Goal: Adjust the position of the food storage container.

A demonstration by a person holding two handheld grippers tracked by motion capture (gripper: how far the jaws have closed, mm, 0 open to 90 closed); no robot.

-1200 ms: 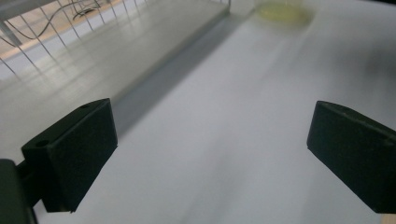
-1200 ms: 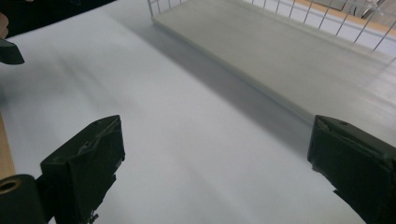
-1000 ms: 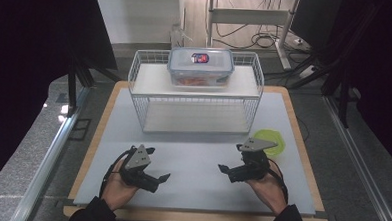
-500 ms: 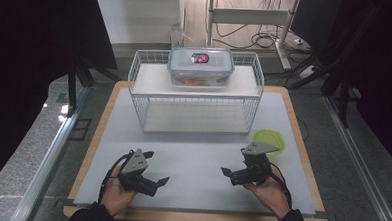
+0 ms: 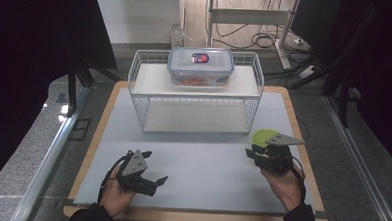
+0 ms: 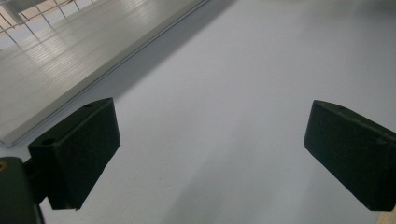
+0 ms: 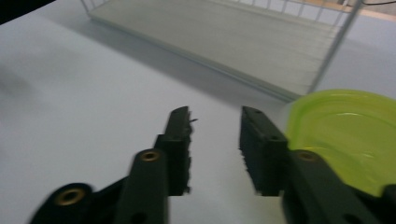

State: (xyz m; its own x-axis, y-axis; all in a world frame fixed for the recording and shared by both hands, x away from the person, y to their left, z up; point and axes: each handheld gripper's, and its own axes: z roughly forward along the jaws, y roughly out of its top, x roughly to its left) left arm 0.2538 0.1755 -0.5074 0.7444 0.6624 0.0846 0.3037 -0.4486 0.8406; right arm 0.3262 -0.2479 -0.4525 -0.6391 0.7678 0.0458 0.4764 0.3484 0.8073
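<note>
green plate (image 7: 345, 135): cut by right edge | box (image 5: 201, 66) contents: unclear

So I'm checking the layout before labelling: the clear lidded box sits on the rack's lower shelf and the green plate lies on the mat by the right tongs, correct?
Not quite. The clear lidded box sits on the top shelf of the wire rack, not the lower one, which is bare in the high view. The green plate does lie on the mat beside the right tongs.

Laboratory recording station: white-topped table (image 5: 191, 165) behind which stand a metal frame (image 5: 248, 15), loose floor cables (image 5: 267, 41) and dark curtains (image 5: 31, 58).
</note>
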